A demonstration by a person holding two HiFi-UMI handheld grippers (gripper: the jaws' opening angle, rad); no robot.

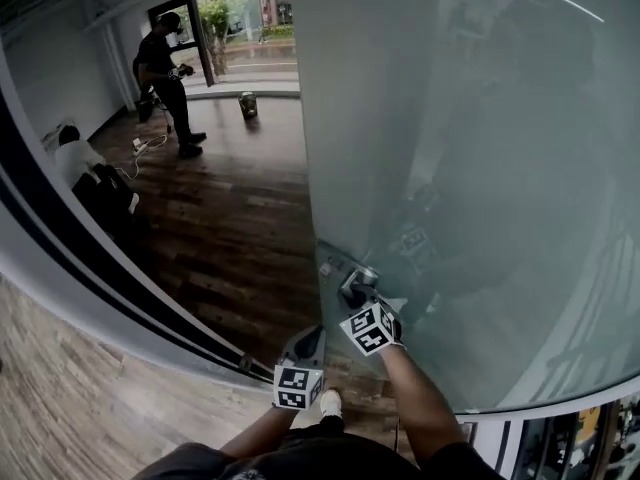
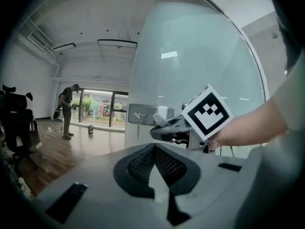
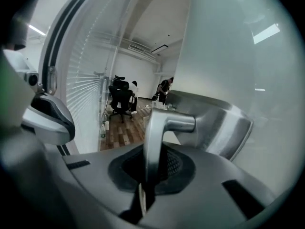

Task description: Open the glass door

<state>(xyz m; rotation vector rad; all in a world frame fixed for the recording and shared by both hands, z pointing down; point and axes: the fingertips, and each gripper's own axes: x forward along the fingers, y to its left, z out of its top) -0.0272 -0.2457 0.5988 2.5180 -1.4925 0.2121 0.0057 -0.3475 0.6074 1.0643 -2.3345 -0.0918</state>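
The frosted glass door [image 1: 480,168] stands swung inward, its edge toward the room. A metal lever handle [image 1: 360,280] on a steel lock plate [image 3: 224,123] sits at that edge. My right gripper [image 1: 355,293] is shut on the lever handle [image 3: 159,128], which runs up between its pads, and it [image 2: 164,128] shows from the side at the plate [image 2: 147,114]. My left gripper [image 1: 305,348] hangs lower and to the left, apart from the door. Its pads [image 2: 155,149] meet with nothing between them.
A person [image 1: 168,78] stands far back by the bright windows, with a small can [image 1: 247,104] on the dark wooden floor nearby. A black office chair [image 1: 100,193] is at the left wall. The black door frame [image 1: 100,258] runs diagonally along the left. Blinds [image 3: 86,99] cover the side glass.
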